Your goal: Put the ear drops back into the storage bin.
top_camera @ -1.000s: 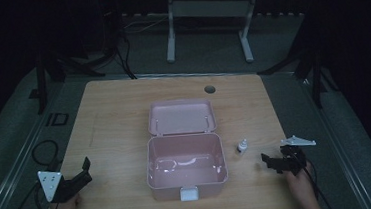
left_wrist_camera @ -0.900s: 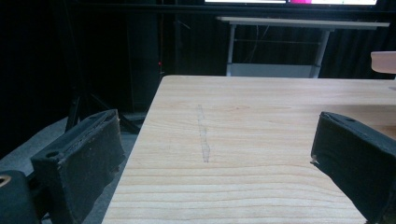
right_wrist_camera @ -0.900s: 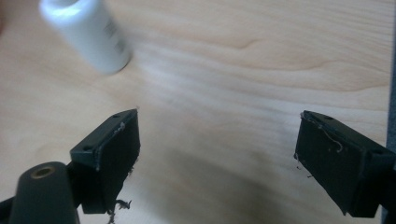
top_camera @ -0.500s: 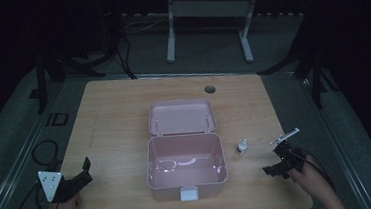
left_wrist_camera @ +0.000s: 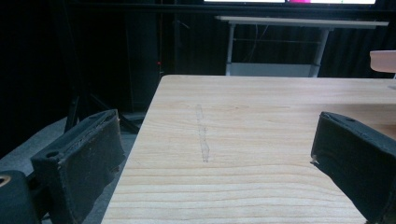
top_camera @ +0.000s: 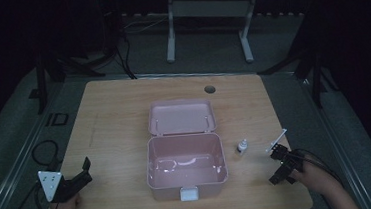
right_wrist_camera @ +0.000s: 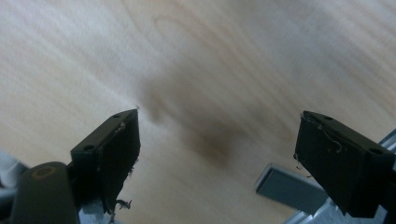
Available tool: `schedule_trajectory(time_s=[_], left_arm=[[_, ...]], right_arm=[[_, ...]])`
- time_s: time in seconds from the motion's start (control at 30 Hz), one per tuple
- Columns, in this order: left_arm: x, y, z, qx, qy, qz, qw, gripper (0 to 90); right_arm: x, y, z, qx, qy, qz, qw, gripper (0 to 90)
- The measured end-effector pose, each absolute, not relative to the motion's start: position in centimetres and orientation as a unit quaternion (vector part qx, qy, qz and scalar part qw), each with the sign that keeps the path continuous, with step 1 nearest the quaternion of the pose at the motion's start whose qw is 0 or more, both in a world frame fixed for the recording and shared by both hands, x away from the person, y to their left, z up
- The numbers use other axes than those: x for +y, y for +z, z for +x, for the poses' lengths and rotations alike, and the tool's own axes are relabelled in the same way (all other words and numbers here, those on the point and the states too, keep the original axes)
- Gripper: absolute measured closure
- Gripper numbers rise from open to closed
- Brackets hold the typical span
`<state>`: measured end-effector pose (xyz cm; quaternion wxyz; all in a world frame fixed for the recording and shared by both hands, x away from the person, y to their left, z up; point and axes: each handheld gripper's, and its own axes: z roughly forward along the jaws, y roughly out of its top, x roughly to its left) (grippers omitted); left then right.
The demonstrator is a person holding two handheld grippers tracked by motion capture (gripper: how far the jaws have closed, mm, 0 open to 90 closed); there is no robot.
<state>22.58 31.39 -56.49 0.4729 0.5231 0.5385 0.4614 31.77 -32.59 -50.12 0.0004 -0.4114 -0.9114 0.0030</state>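
With the small clear bottle with a white cap point(top_camera: 242, 146) standing upright just to the right of the open pink plastic box point(top_camera: 186, 164), the step in hand looks like fetching that bottle, probably to lay it in the box. To do it well, the right tongs point(top_camera: 278, 165) should turn back toward the box, come in low and level from the right of the bottle, and close gently on its body below the cap, since so light and narrow a thing would tip at a sideways knock. The thin white strip point(top_camera: 275, 140), lying further right of the box, is best left untouched. At present the right tongs sit well to the right of the box near the edge of the light wooden worktop point(top_camera: 119, 119), tipped steeply so that their camera looks down on bare wood; their jaws are spread wide with nothing between them, and the person's right hand point(top_camera: 313, 174) holds them from behind. The left tongs point(top_camera: 76, 181) rest well to the left of the box at the worktop's near corner, pointing forward along the wood, jaws likewise spread and empty.
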Motion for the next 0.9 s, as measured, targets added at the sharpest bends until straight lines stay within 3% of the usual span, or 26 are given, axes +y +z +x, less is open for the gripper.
schedule_trajectory(time_s=[0.23, 0.9], left_arm=[[31.4, -56.5, 22.6, 0.539, 0.461, 0.523, 0.473, 2.3], [31.4, -56.5, 22.6, 0.539, 0.461, 0.523, 0.473, 2.4]], right_arm=[[-31.7, -50.1, 32.0, -0.919, 0.052, -0.39, 0.038, 13.7], [-29.9, -49.4, 36.2, -0.912, 0.001, -0.409, 0.015, 13.3]])
